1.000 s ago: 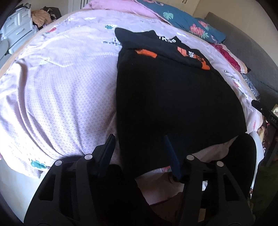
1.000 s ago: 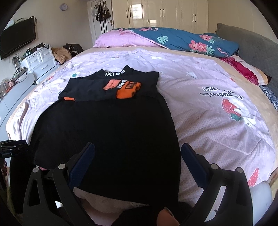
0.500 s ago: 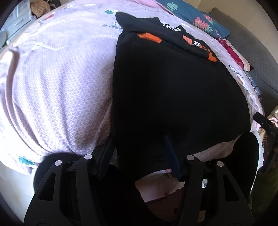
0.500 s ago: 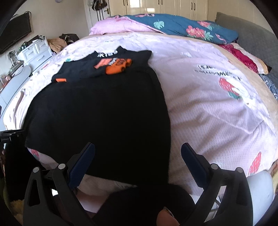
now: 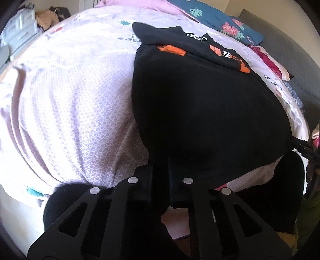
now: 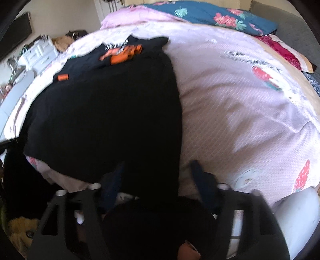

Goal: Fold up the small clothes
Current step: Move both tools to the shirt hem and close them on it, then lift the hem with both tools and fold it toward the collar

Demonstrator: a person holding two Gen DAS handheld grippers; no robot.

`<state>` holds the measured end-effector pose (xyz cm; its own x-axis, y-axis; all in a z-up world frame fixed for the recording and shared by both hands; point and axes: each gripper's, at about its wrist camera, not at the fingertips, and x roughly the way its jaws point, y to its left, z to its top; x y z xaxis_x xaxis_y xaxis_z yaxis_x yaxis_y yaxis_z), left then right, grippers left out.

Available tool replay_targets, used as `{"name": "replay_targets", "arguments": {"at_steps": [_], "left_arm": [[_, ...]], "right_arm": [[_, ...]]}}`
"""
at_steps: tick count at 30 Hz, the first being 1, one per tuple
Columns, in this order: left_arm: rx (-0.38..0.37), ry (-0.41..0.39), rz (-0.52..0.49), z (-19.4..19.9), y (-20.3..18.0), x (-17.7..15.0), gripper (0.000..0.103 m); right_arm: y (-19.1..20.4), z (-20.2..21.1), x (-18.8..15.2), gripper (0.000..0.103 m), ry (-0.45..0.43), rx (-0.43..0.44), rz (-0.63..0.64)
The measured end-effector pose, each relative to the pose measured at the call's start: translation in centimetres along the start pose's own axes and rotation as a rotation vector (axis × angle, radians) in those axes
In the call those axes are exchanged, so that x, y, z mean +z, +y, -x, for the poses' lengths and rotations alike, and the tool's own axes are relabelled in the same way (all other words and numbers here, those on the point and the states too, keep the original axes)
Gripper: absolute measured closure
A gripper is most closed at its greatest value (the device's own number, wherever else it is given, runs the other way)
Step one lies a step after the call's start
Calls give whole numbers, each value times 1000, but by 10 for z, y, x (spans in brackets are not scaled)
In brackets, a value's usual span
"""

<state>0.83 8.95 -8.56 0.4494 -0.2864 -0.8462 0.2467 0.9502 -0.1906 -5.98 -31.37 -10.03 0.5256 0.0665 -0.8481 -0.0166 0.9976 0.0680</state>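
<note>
A black garment (image 5: 200, 104) with orange patches and white lettering lies flat on the pink bedsheet (image 5: 70, 100), its top part folded down. My left gripper (image 5: 161, 166) is shut on the garment's near left hem corner, with cloth pinched between the pads. In the right wrist view the same black garment (image 6: 112, 112) reaches the bed's near edge. My right gripper (image 6: 157, 165) straddles its near right corner. Its jaws are closing, the cloth lies between them, and the pads stand apart from it.
Blue floral pillows (image 6: 220, 18) and a pink pillow (image 6: 136, 18) lie at the far end of the bed. A white drawer unit (image 6: 38, 54) stands off the bed's left side. A grey headboard (image 5: 290, 50) runs along the right.
The left jaws have closed on the hem. The right gripper has come down to the garment's near right corner, and its jaws have narrowed around it.
</note>
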Motion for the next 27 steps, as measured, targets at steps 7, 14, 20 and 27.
{"name": "replay_targets", "arguments": {"at_steps": [7, 14, 20, 27], "left_arm": [[-27, -33, 13, 12, 3, 3, 99], [-55, -145, -3, 47, -3, 11, 100], [-73, -188, 0, 57, -3, 24, 100], [-93, -232, 31, 67, 4, 37, 100]], "right_arm": [[0, 13, -4, 94, -65, 35, -1], [4, 43, 6, 96, -204, 108, -13], [6, 70, 23, 96, -335, 132, -27], [0, 87, 37, 96, -423, 125, -58]]}}
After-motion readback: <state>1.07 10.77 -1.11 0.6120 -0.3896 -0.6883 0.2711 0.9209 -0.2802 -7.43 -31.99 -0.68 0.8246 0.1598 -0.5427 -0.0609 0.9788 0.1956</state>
